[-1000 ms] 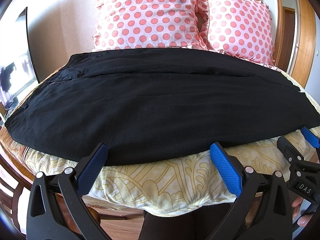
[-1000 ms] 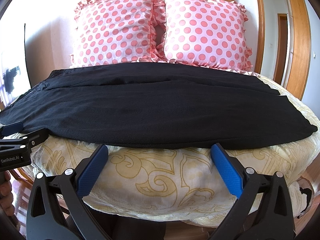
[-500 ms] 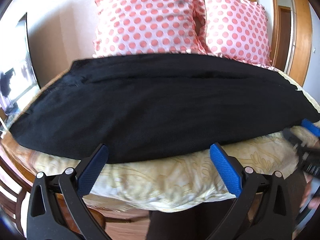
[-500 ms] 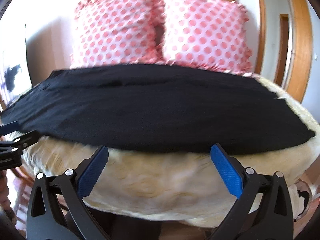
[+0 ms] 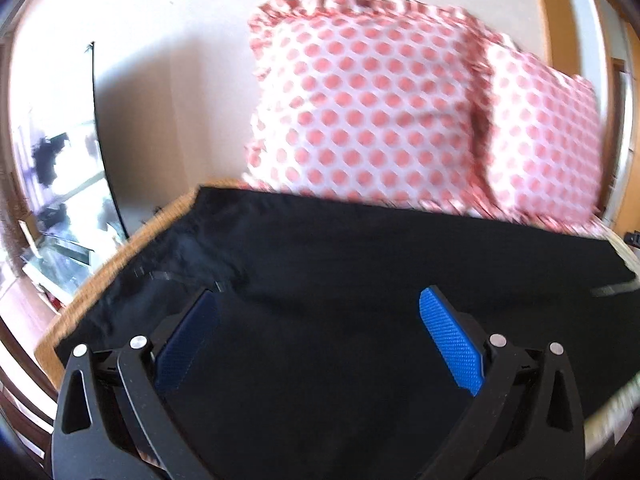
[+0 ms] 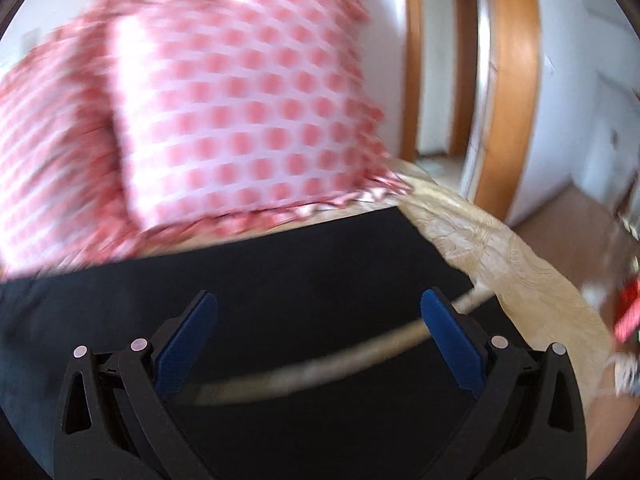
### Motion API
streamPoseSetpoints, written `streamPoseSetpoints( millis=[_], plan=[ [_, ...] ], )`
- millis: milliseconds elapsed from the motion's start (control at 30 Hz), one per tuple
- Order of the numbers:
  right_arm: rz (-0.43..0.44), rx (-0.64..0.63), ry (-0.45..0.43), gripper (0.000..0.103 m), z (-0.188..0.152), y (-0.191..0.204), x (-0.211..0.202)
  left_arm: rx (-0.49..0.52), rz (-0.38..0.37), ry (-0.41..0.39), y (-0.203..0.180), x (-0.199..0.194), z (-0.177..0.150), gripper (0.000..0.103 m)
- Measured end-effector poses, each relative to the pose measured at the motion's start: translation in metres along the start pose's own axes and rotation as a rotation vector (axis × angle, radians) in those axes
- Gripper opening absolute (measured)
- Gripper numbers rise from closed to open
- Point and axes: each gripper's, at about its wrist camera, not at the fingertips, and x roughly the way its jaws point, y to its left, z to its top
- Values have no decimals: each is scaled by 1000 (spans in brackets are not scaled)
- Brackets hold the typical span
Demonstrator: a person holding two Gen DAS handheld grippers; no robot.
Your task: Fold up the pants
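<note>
In the left wrist view, the left gripper point(image 5: 318, 340) is hanging over the black pants point(image 5: 360, 272) with its jaws standing wide apart and nothing between the blue pads point(image 5: 450, 344). The pants are lying spread across the bed, reaching from its left edge, where a woven tan border point(image 5: 120, 256) is showing, toward the right edge. Two pink polka-dot pillows point(image 5: 360, 104) are leaning against the wall at the head of the bed, just behind the far hem of the cloth. The picture is smearing with motion blur.

In the right wrist view, the right gripper point(image 6: 318, 340) is likewise gaping wide, gripping nothing, over the right end of the pants point(image 6: 280, 280). A pale curved strip point(image 6: 320, 368) is crossing the dark cloth between the pads; I cannot tell what it is. The cream patterned bedspread point(image 6: 500, 256) is showing bare at the bed's right edge, with a wooden door frame point(image 6: 512, 80) beyond it.
</note>
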Motion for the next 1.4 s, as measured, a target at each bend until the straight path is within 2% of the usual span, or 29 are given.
streamPoseSetpoints(
  millis=[33,233,333,467,533,567,667,733,800,833,900,933,1000,1133,1400],
  plan=[
    [-55,37,26,97,16,-5,27,-4,23,-6,2,9,8,101],
    [-212,178,183,78,59,-18,141,-48,67,14,13,53,30,101],
    [-287,216,214,76,67,-19,172,-37,107,15,14,70,30,101],
    [-429,154,254,71,72,-7,202,-48,111,40,17,89,27,101],
    [-443,156,286,67,71,-6,211,-55,104,59,18,97,25,101],
    [-432,165,306,65,69,-6,216,-55,101,65,17,100,23,101],
    [-440,157,293,64,69,-3,218,-52,87,81,16,106,19,101],
    [-427,155,286,56,67,-3,217,-43,79,88,13,108,17,101],
    [-393,182,284,37,64,-6,212,-39,74,88,11,108,17,101],
    [-380,195,284,35,64,-6,207,-40,72,86,11,107,17,101],
    [-352,217,278,16,62,-12,203,-44,69,82,12,106,17,101],
    [-349,224,276,14,61,-16,202,-47,65,82,12,106,17,101],
    [-288,268,258,7,58,-26,192,-52,62,84,13,107,17,101],
    [-185,330,188,4,51,-37,166,-63,61,84,16,103,18,101],
    [-16,357,19,2,31,-52,72,-85,70,55,29,81,23,101]
  ],
)
